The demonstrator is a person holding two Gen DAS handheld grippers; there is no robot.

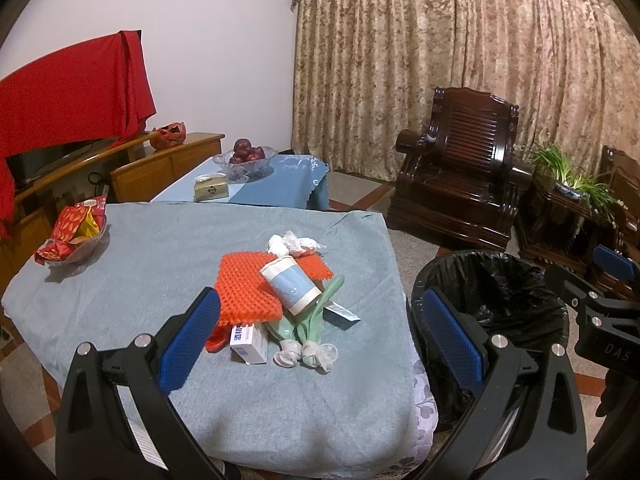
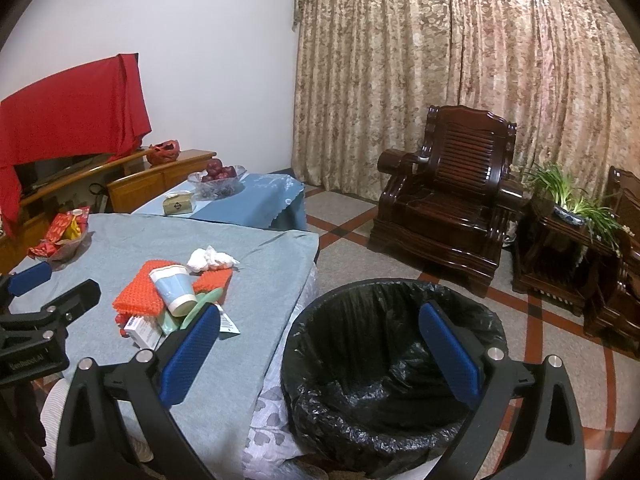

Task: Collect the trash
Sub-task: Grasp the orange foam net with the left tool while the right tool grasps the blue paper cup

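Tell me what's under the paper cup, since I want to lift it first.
The cup lies on its side across the orange mat and the green spoons. A flat packet pokes out beside it. Anything directly beneath the cup is hidden.

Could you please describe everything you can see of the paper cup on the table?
The paper cup looks pale blue with cream bands at rim and base. It lies tipped on its side, apparently empty, mouth toward the camera in the right wrist view. It rests on the orange mat, with a green utensil beside its mouth. No hand-held gripper touches it.
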